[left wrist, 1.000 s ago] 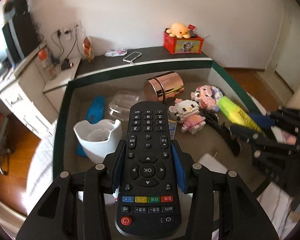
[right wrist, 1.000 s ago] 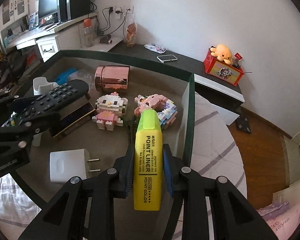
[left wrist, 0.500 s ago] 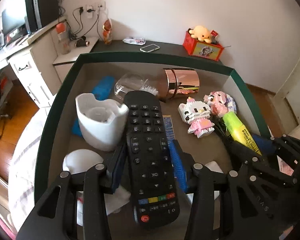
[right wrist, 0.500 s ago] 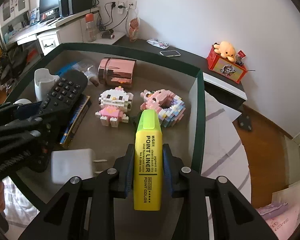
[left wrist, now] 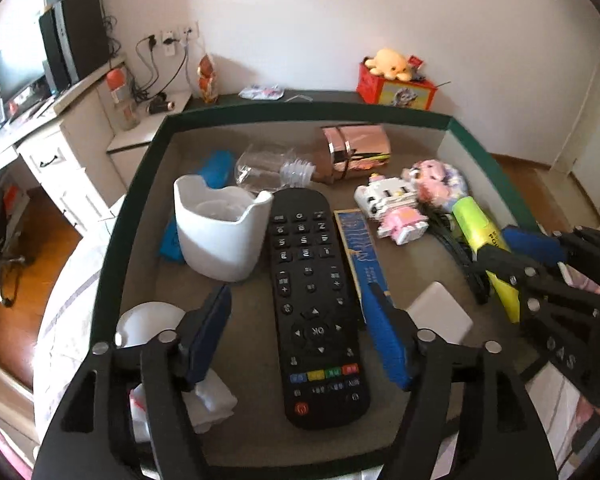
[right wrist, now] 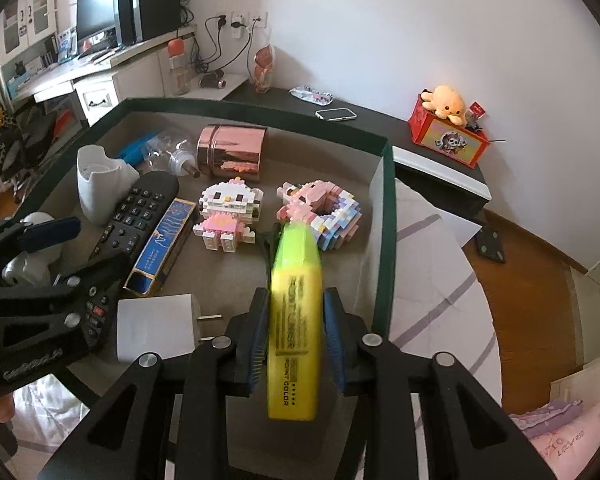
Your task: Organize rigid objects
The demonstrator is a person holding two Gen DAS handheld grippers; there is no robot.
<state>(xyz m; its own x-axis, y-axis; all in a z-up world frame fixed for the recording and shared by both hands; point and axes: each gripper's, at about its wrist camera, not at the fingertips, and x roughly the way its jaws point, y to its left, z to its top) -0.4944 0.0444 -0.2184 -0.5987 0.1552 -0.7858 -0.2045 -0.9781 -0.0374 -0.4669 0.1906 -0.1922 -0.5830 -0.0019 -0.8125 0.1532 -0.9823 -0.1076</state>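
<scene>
The black remote [left wrist: 315, 300] lies flat on the floor of the green-rimmed tray [left wrist: 308, 112]. My left gripper [left wrist: 302, 320] is open, its blue pads apart from the remote on both sides. The remote also shows in the right wrist view [right wrist: 136, 216]. My right gripper [right wrist: 296, 320] holds a yellow highlighter [right wrist: 296, 320] above the tray's right part; its pads look slightly spread and the marker is blurred. In the left wrist view the highlighter [left wrist: 480, 236] and right gripper [left wrist: 512, 248] sit at the right.
In the tray: a white holder [left wrist: 216, 232], a blue box [left wrist: 364, 256], a white charger [left wrist: 440, 316], a copper tin [left wrist: 356, 152], a clear bottle [left wrist: 268, 168], two brick figures [right wrist: 232, 212] [right wrist: 324, 212], a white round object [left wrist: 148, 324]. A phone [right wrist: 336, 114] and red box [right wrist: 448, 132] lie behind.
My left gripper has opened and let the remote go; it now lies on the tray floor. The right gripper's pads have loosened around the highlighter, which is blurred.
</scene>
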